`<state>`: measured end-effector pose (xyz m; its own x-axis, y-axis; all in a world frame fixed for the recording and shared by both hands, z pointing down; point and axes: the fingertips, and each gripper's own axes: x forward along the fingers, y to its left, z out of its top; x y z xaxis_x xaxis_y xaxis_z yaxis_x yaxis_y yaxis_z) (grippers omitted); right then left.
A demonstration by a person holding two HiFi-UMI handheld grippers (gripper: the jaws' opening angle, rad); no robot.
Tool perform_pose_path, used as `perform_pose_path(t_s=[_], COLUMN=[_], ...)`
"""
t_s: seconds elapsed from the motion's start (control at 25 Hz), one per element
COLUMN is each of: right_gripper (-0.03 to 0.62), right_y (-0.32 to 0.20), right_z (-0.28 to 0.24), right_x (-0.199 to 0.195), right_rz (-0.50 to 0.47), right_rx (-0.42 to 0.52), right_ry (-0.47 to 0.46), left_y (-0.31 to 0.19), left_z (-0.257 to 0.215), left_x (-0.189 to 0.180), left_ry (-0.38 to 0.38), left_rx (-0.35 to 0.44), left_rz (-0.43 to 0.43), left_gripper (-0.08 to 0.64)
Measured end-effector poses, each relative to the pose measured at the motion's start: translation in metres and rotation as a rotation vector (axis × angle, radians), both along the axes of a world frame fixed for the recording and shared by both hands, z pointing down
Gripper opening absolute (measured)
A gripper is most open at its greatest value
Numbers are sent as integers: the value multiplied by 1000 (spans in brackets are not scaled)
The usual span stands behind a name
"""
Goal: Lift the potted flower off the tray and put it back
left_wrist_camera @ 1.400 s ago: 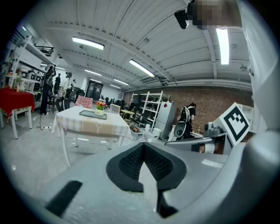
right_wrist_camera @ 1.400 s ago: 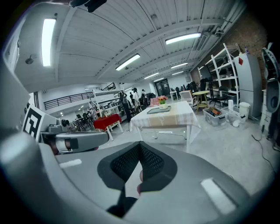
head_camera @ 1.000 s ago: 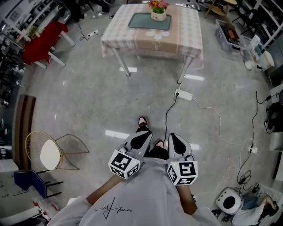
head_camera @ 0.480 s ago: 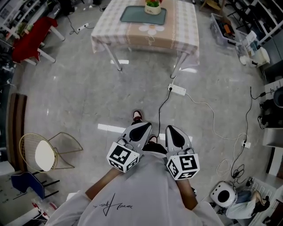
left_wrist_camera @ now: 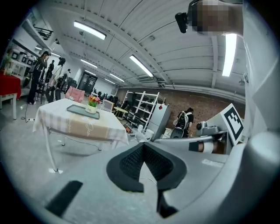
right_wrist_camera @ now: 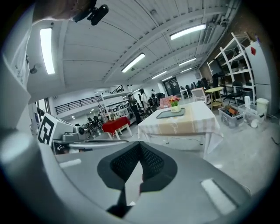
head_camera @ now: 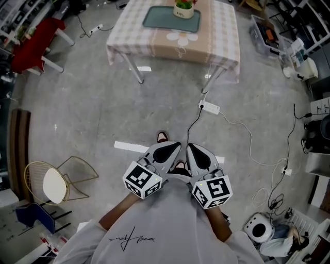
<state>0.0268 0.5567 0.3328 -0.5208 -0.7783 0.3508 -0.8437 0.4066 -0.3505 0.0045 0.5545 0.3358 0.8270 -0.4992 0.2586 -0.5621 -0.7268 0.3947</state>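
The potted flower (head_camera: pixel 184 8), a white pot with red and yellow blooms, stands on a green tray (head_camera: pixel 171 18) on a table with a checked cloth (head_camera: pixel 175 38) at the top of the head view. It also shows small in the left gripper view, potted flower (left_wrist_camera: pixel 92 105) on the tray (left_wrist_camera: pixel 82 111), and in the right gripper view, potted flower (right_wrist_camera: pixel 175 104) on the tray (right_wrist_camera: pixel 170 113). My left gripper (head_camera: pixel 169 148) and right gripper (head_camera: pixel 193 151) are held side by side close to my body, far from the table, both shut and empty.
A white power strip (head_camera: pixel 210 108) and its cables lie on the floor between me and the table. A wire chair (head_camera: pixel 54 183) stands at the left, a red table (head_camera: pixel 35 44) at the upper left, and storage boxes (head_camera: pixel 268 36) at the upper right. People stand far off.
The table has slid slightly up and out of the head view's top edge, then back a little; both grippers have drawn closer together while moving across the floor toward the table.
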Motion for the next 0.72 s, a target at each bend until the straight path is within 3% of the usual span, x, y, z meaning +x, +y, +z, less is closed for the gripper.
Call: perform_pose_path(t_s=[0.16, 0.48, 0.72], right_gripper=[3, 2, -6], right_y=[-31, -93, -131], right_z=[-5, -21, -25], right_x=[-21, -38, -56], right_rz=[-48, -29, -44], right_rx=[6, 55, 79], right_ry=[20, 59, 72], left_y=[-33, -94, -132], left_z=[-6, -23, -27], left_x=[-7, -22, -38], left_ry=[21, -12, -23], left_rx=[6, 107, 125], left_rz=[3, -2, -19], left_gripper=[2, -8, -11])
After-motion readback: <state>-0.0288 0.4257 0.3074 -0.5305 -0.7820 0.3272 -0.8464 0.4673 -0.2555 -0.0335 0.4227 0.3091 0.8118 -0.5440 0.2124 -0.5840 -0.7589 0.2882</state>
